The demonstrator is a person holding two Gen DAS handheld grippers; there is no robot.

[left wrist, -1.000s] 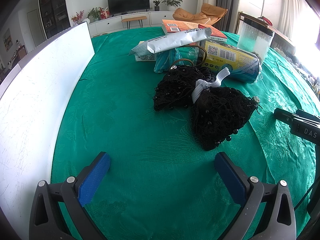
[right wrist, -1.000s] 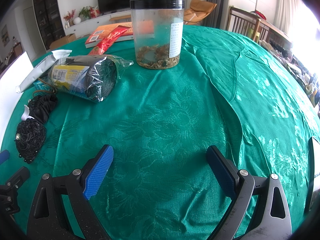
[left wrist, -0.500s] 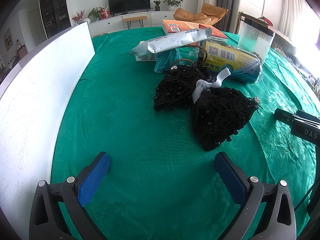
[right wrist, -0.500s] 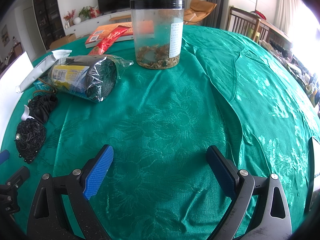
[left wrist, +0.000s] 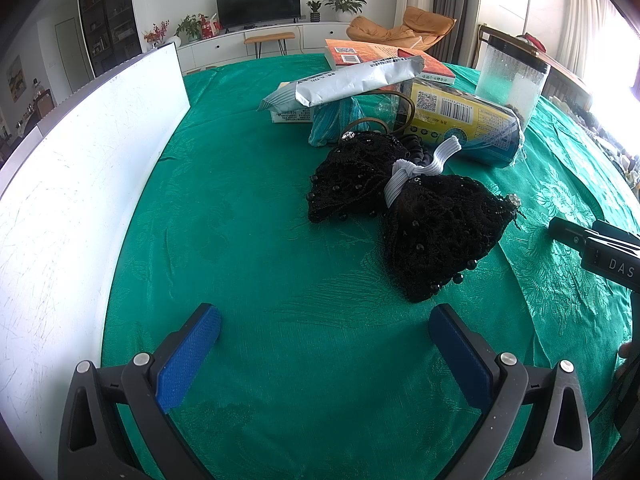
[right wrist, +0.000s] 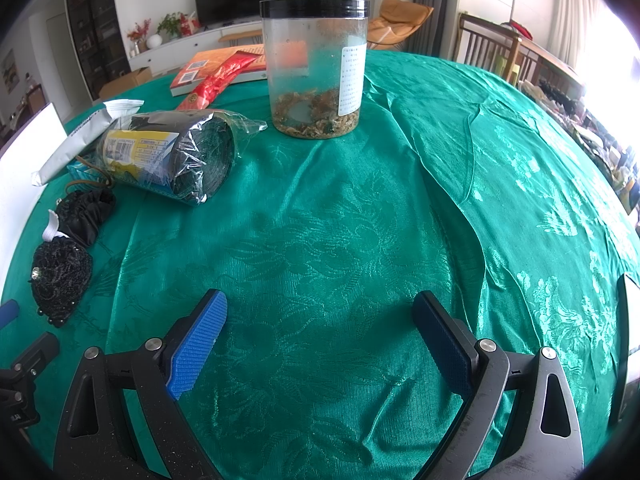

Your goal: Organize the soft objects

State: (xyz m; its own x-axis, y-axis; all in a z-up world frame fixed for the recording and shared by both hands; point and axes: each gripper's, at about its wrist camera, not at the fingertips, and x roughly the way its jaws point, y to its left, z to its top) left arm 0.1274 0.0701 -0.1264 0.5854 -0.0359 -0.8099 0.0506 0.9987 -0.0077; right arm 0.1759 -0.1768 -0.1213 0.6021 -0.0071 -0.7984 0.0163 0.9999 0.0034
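Lace: black beaded lace piece (left wrist: 420, 216), two bunched lobes cinched by a white elastic band (left wrist: 416, 168), lies on the green tablecloth (left wrist: 260, 240) just ahead and right of my left tongs; in the right wrist view it sits at the far left edge (right wrist: 60, 276).
Left tongs: my left gripper (left wrist: 324, 340) hovers over bare cloth, blue pads spread wide, nothing between them.
Right tongs: my right gripper (right wrist: 320, 336) is likewise spread and empty, over bare cloth well apart from the lace.
Neighbours: black scrunchie (right wrist: 86, 210) touching the lace's far side; behind it a yellow-labelled plastic-wrapped roll (left wrist: 464, 120), a grey foil packet (left wrist: 352, 80), a teal pouch (left wrist: 336, 124) and an orange book (left wrist: 380, 54).
Further out: clear black-lidded jar (right wrist: 316, 68) with dried bits; white board (left wrist: 80, 160) along the left.
Progress: by my reading, nothing sorted yet; every soft item lies loose in the pile, no container visible.
Remaining: grasping the lace, then the scrunchie and pouch.
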